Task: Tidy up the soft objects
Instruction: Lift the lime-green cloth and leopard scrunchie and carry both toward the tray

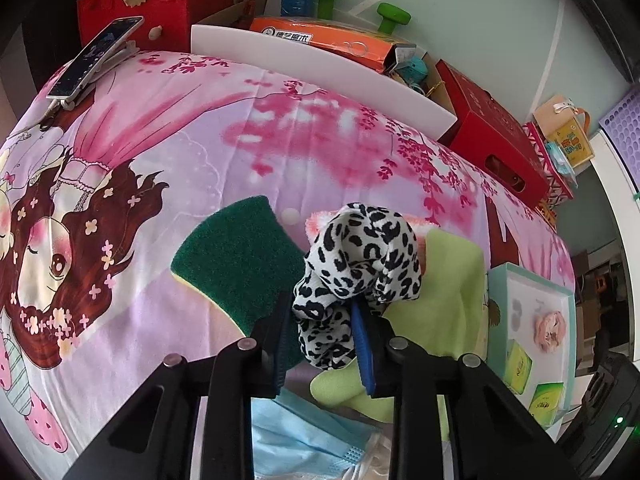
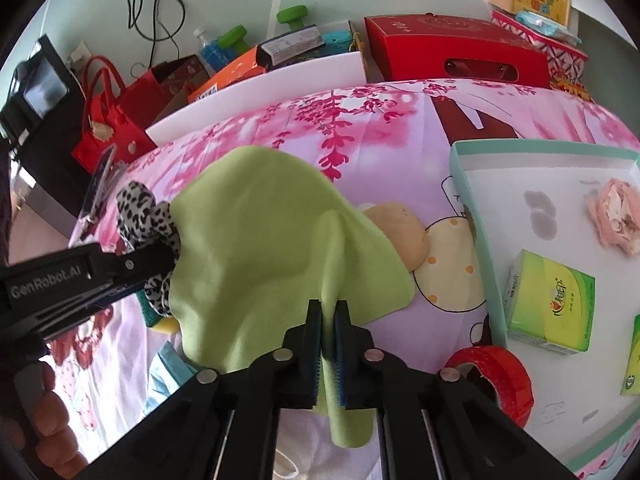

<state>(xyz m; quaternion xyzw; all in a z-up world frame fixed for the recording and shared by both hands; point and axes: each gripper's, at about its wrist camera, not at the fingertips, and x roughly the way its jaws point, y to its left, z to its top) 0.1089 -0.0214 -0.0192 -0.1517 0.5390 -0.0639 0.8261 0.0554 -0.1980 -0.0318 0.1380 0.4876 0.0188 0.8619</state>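
While the left gripper [image 1: 324, 336] clamps the leopard scrunchie [image 1: 356, 264] and the right gripper [image 2: 328, 344] pinches the green cloth [image 2: 272, 248] just ahead of it, lifting both together could drag the cloth, because the scrunchie lies on it.

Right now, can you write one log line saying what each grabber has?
left gripper: shut on leopard-print cloth | right gripper: shut on green cloth | tray: holds tissue packs, pink item
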